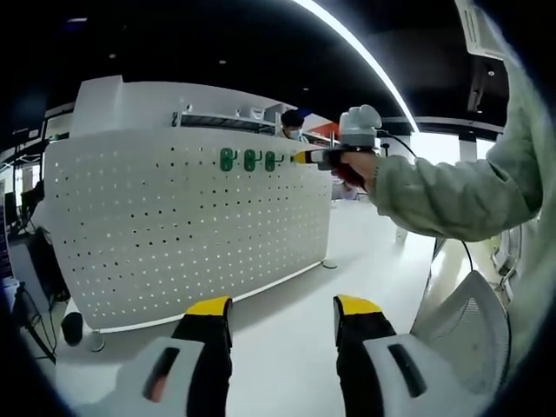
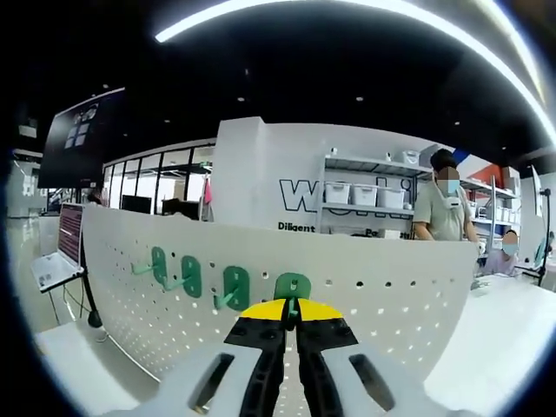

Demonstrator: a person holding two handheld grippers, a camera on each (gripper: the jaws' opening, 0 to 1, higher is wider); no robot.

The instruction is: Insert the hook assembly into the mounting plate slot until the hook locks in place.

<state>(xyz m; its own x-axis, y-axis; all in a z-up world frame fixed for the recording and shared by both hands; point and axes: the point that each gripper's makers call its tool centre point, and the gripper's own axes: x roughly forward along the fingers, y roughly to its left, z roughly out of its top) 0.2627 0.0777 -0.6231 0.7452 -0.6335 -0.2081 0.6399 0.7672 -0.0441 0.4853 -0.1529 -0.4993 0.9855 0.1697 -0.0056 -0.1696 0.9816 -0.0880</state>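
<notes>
Upright on the white table (image 1: 287, 347) stands a pegboard (image 1: 174, 226) with green hooks (image 1: 249, 160) along its top row. Right gripper (image 2: 293, 309) pinches a green hook (image 2: 294, 287) against the board beside three others. Left gripper (image 1: 282, 306) hangs back, jaws wide, holding nothing.

Left gripper (image 1: 282, 317): being held low, jaws spread apart.
Right gripper (image 2: 292, 311): being held raised on an outstretched sleeved arm (image 1: 452, 195), jaws pressed together.
</notes>
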